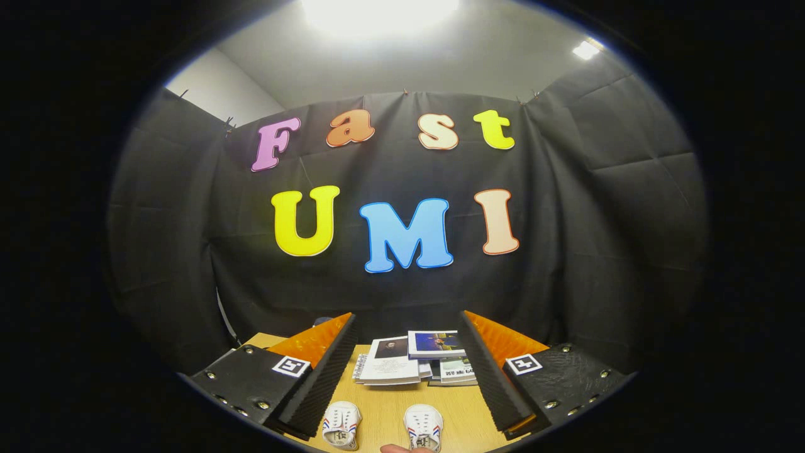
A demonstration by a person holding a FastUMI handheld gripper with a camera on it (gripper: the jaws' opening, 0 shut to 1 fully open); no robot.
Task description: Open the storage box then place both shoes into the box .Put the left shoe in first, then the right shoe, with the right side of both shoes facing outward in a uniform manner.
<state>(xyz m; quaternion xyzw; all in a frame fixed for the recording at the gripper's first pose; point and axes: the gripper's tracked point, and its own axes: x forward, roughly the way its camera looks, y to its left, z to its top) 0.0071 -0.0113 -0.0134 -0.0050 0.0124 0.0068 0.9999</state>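
The gripper [407,362] is gaping wide over two white shoes [341,425] near the tabletop's [383,409] front edge; booklets [412,362] are lying beyond.

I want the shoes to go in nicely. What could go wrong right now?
The gripper is open and high above the two white shoes, so it might pick the wrong one first. A fingertip beside the shoes could get in the way. The books on the table beyond them could get bumped.
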